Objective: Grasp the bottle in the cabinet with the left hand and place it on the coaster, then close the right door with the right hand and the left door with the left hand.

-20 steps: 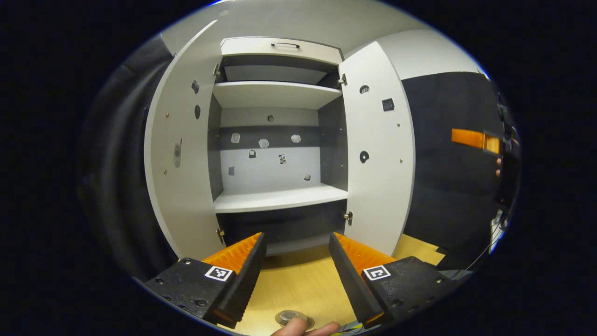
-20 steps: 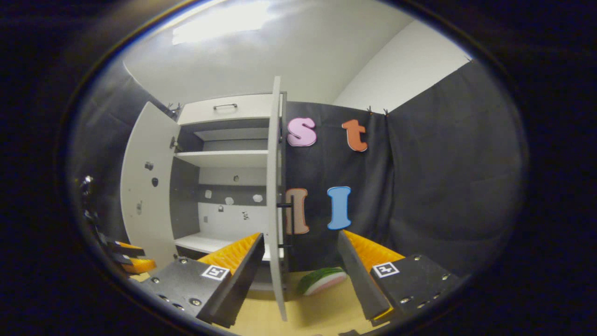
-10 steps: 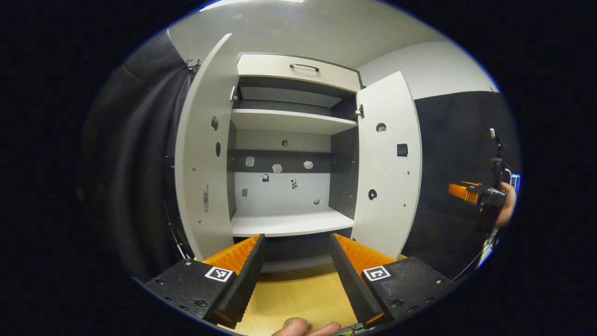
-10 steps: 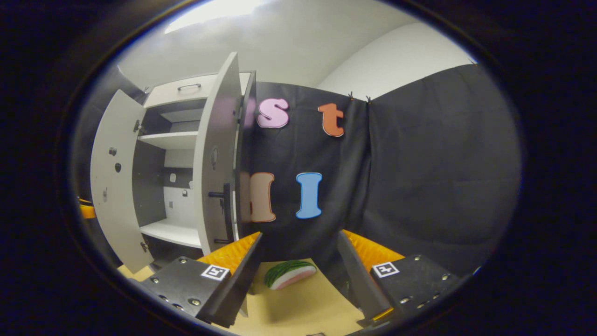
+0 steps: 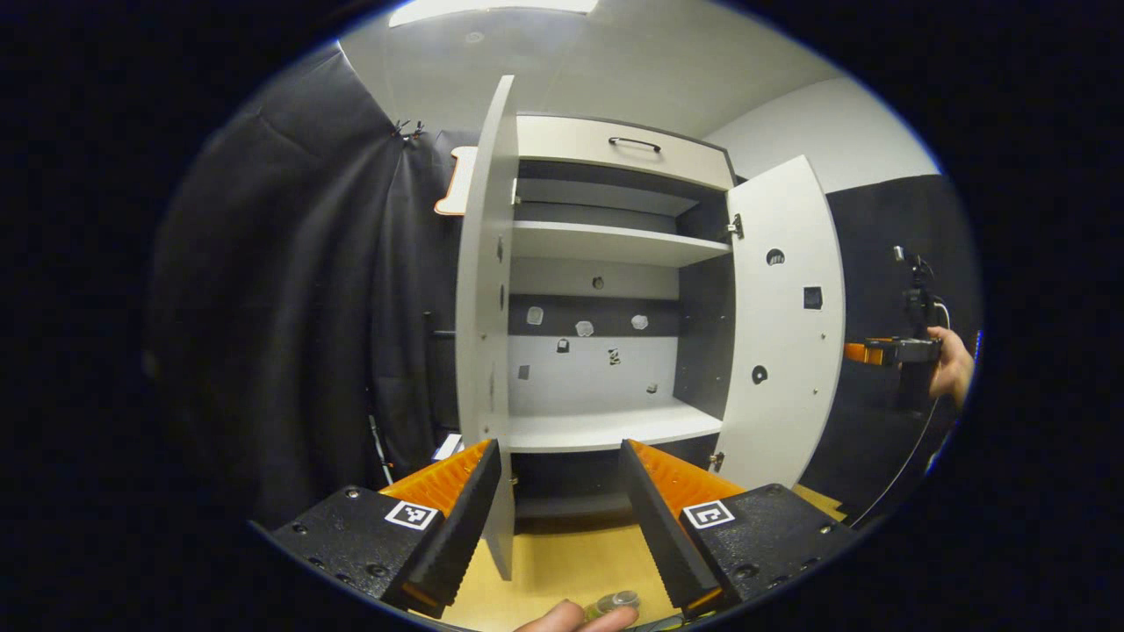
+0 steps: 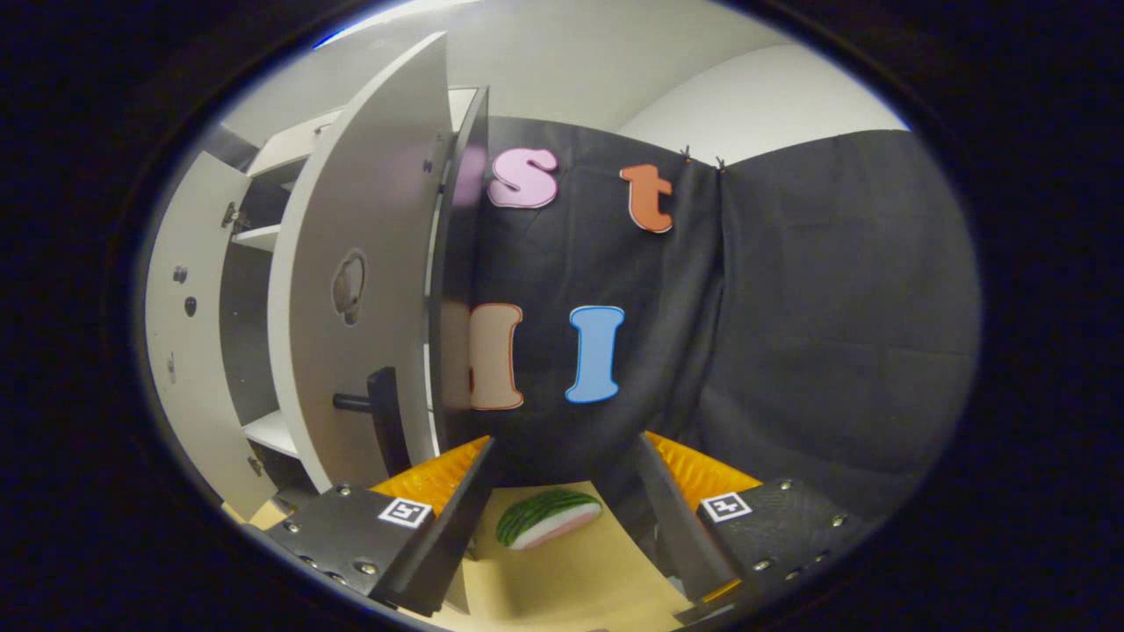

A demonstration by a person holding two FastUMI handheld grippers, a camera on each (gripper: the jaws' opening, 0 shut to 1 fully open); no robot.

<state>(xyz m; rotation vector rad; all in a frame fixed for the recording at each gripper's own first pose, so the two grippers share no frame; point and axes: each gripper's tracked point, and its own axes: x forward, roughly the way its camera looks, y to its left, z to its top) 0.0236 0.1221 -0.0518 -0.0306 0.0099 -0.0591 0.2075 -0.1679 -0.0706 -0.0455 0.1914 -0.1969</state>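
Both doors stand open. Left tongs (image 5: 559,518) and right tongs (image 6: 562,518) are spread, empty. Bottle (image 5: 615,602) sits at desk (image 5: 571,562) edge; cabinet (image 5: 606,351) shelves bare. Right door (image 6: 351,290) probably swings stiffly: push near handle (image 6: 384,420).

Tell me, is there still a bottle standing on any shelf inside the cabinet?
No: in the left gripper view the cabinet stands open and both its lower shelf and upper shelf are bare.
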